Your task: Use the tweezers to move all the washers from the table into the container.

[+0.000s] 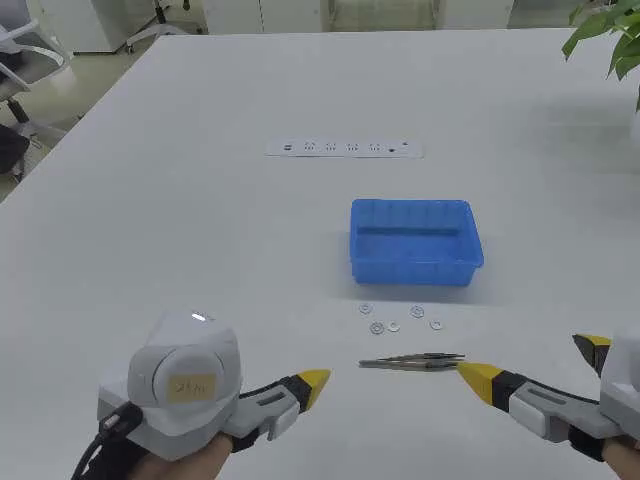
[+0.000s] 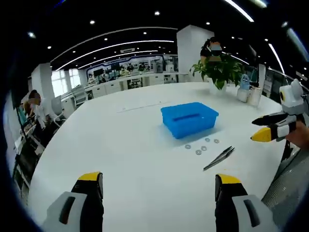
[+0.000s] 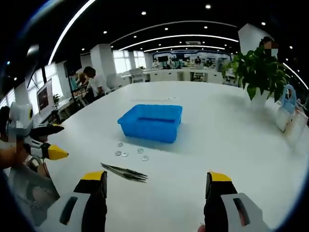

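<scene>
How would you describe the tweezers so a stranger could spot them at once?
Find the blue container on the white table. On its near side lies a cluster of small washers, and the tweezers lie just nearer than those. They are the only long, thin, dark thing there; the washers are tiny rings.

Slim metal tweezers [image 1: 412, 360] lie flat on the white worktop [image 1: 200, 230]. Just beyond them, five small silver washers [image 1: 377, 328] sit scattered in a loose cluster. Behind the washers stands an open, rectangular blue plastic container [image 1: 415, 268], upright.
</scene>
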Demonstrator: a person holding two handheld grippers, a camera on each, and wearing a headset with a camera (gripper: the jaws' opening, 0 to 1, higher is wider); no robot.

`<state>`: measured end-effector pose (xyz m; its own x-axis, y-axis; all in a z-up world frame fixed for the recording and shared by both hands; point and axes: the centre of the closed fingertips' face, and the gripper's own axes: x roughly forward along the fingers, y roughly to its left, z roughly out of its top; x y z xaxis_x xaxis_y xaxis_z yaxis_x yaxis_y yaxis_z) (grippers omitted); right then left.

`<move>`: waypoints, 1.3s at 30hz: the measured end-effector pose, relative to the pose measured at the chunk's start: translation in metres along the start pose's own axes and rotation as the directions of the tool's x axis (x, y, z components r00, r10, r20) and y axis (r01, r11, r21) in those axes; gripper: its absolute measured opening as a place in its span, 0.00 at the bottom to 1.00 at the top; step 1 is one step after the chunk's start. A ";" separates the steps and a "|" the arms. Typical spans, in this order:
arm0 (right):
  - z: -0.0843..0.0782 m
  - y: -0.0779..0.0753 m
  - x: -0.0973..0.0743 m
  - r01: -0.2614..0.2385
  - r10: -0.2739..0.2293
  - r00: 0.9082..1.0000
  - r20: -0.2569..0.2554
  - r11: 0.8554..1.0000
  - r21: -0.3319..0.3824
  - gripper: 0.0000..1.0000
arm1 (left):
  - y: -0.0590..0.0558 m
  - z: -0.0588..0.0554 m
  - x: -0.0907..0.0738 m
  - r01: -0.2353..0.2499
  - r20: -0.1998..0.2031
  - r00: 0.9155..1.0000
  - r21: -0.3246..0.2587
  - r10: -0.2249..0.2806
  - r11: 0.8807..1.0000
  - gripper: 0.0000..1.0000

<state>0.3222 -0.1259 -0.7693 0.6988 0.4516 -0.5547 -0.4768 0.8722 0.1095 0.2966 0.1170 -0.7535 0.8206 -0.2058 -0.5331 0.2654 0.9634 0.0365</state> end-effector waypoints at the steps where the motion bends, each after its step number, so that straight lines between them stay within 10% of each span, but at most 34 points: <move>1: 0.000 0.000 0.000 0.000 0.000 1.000 0.000 1.000 -0.002 0.85 | 0.000 0.000 0.000 0.001 -0.001 1.000 0.000 -0.001 1.000 0.99; 39: 0.002 -0.003 0.000 0.008 -0.008 1.000 0.005 1.000 0.027 0.82 | -0.008 -0.005 0.003 0.033 -0.035 0.999 0.033 -0.032 0.999 0.96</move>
<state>0.3246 -0.1287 -0.7678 0.7052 0.4456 -0.5515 -0.4569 0.8804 0.1272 0.2944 0.1098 -0.7596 0.7937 -0.2302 -0.5631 0.3086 0.9500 0.0467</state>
